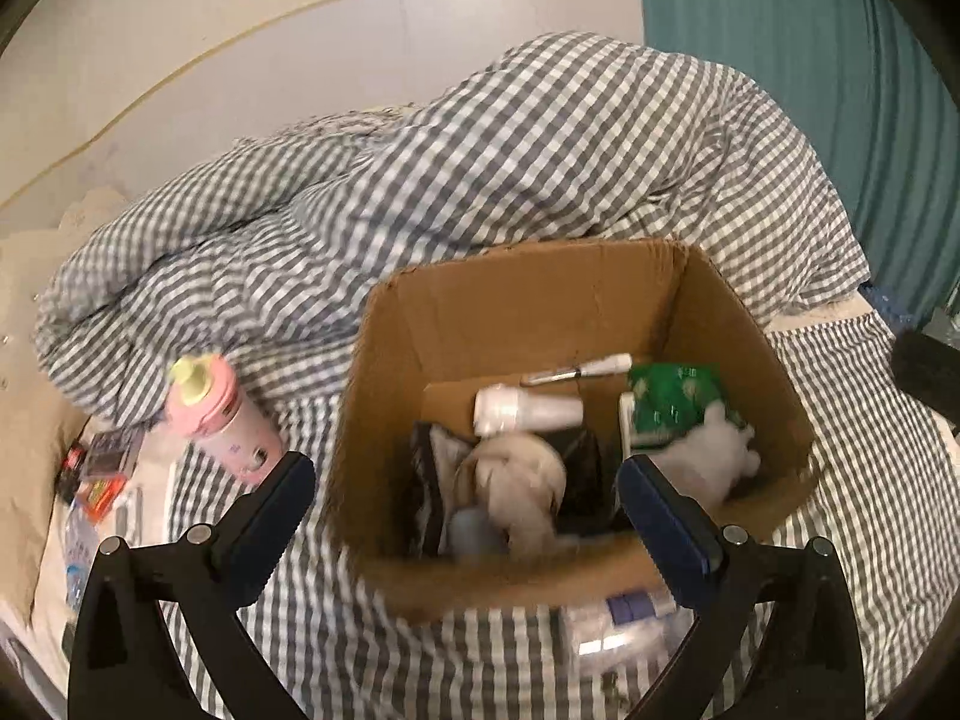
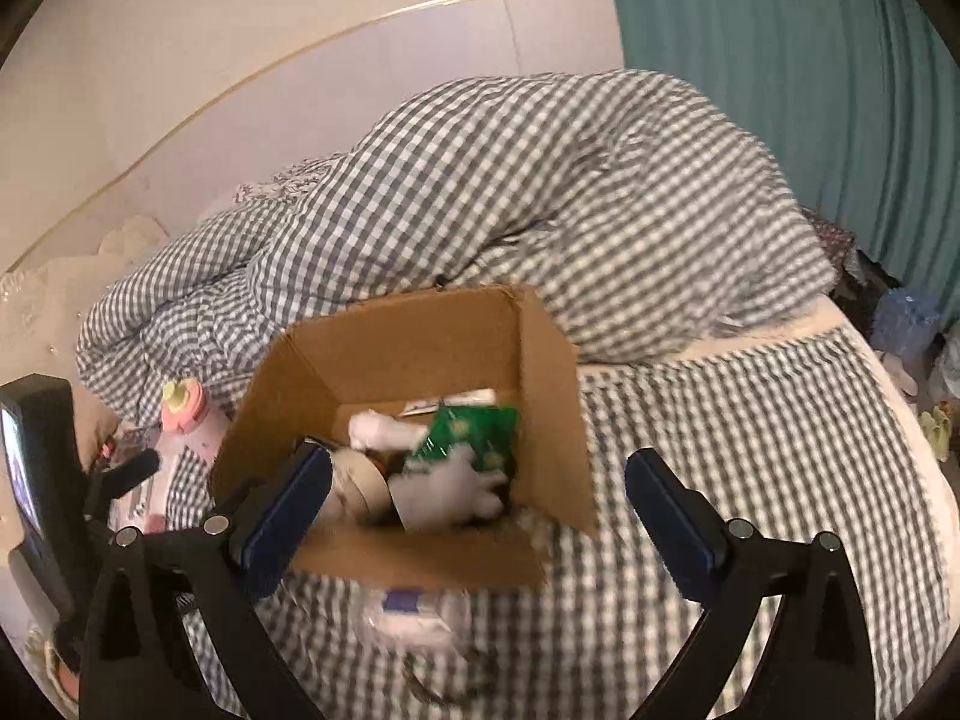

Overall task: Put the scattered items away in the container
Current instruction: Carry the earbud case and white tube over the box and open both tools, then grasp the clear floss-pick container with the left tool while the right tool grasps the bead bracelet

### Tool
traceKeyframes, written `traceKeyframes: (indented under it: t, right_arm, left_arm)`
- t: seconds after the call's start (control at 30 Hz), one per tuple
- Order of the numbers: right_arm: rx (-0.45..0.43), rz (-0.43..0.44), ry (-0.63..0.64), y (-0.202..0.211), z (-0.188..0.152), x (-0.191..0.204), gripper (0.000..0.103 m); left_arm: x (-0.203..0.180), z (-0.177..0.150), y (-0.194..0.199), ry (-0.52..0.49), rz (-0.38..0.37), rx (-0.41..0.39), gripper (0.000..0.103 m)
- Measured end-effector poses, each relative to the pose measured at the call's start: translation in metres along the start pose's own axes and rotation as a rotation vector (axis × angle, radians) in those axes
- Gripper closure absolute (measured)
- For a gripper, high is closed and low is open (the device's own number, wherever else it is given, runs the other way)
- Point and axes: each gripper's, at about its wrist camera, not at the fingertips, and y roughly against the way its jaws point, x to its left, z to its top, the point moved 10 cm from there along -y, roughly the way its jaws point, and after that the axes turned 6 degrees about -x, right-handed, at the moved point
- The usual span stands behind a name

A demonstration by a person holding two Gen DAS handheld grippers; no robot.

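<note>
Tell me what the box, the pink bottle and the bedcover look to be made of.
Box: brown corrugated cardboard, matte, with raw cut edges and creased flaps.
Pink bottle: probably plastic, smooth with a slight sheen, pale yellow-green lid; blur leaves it open.
Bedcover: soft woven fabric, likely cotton, in a grey-and-white check, matte, bunched into folds.

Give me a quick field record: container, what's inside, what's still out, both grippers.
container: cardboard box, open, on the checked bed sheet
inside: green packet, white plush toy, white bottle, other items blurred
still out: pink bottle left of the box; clear packet in front of it; small clutter far left
left gripper: open, empty
right gripper: open, empty
</note>
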Motion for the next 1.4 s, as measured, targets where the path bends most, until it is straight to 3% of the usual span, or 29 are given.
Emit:
traceKeyframes:
  t: [0.1, 0.2, 0.37, 0.5, 0.87, 1.23, 1.33, 1.4]
  right_arm:
    - [0.010, -0.002, -0.030, 0.018, -0.022, -0.012, 0.004]
    - [0.038, -0.006, -0.080, 0.033, -0.052, -0.028, 0.004]
    - [0.109, -0.003, -0.134, 0.043, -0.103, -0.048, 0.004]
    - [0.169, -0.010, -0.155, 0.043, -0.135, -0.061, 0.004]
    - [0.212, -0.014, -0.155, 0.015, -0.141, -0.071, 0.004]
    - [0.290, -0.031, -0.160, -0.027, -0.161, -0.077, 0.004]
    - [0.303, -0.038, -0.165, -0.033, -0.165, -0.079, 0.004]
    - [0.309, -0.039, -0.166, -0.035, -0.168, -0.079, 0.004]
  left_arm:
    - [0.007, -0.027, 0.020, 0.055, 0.004, 0.010, 0.000]
    - [-0.001, -0.066, 0.031, 0.090, -0.040, 0.040, 0.000]
    - [-0.028, -0.131, 0.021, 0.083, -0.084, 0.142, 0.000]
    - [-0.051, -0.155, 0.004, 0.097, -0.116, 0.213, 0.000]
    - [-0.086, -0.156, -0.044, 0.108, -0.095, 0.240, 0.000]
    - [-0.117, -0.150, -0.074, 0.109, -0.188, 0.232, 0.000]
    - [-0.121, -0.152, -0.080, 0.072, -0.160, 0.222, 0.000]
    - [-0.123, -0.162, -0.091, 0.051, -0.149, 0.269, 0.000]
